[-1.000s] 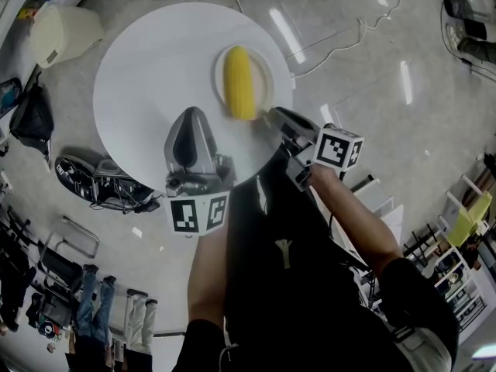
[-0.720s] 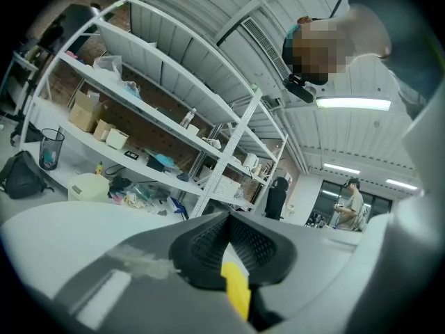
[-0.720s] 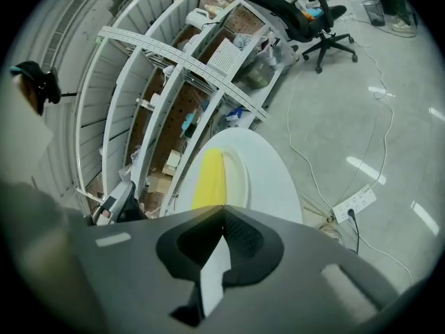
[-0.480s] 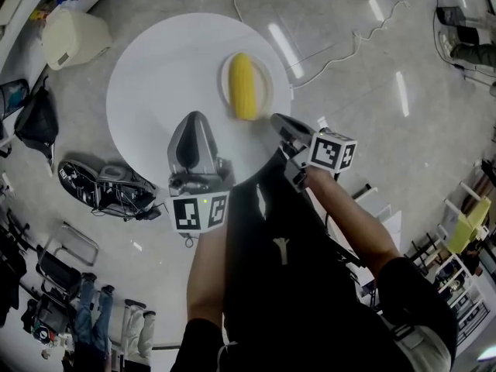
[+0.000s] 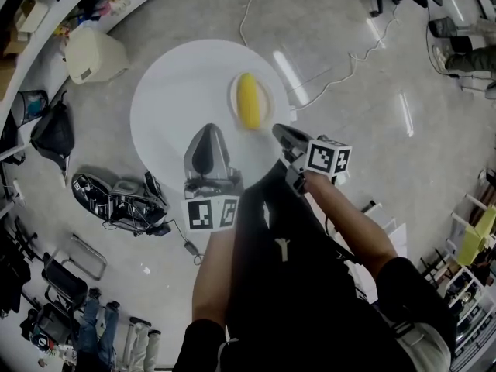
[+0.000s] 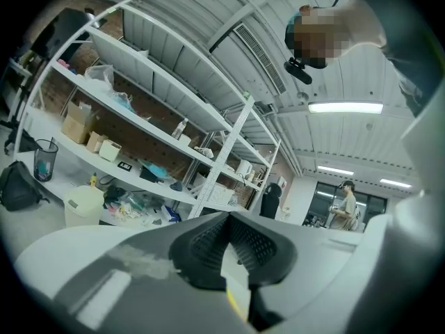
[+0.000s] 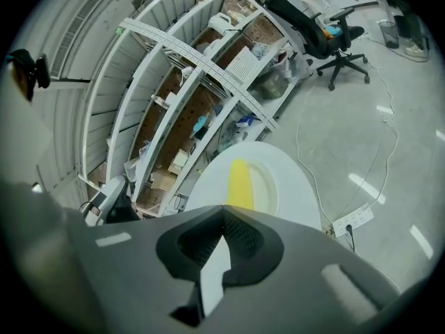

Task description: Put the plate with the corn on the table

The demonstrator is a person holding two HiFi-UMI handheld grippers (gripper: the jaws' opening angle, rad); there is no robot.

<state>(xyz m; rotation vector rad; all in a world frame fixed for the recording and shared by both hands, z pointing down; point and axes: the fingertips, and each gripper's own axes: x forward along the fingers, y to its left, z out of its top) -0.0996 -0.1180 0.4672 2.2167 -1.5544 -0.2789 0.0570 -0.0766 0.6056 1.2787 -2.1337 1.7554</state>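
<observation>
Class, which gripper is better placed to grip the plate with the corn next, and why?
Probably right. The right gripper is nearer the plate, and its view faces the corn; the left gripper sees shelves, not the plate.

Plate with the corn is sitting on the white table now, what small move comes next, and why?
Probably draw the right gripper back from the table: the plate with the corn rests there, and this gripper and the left gripper are shut, empty.
</observation>
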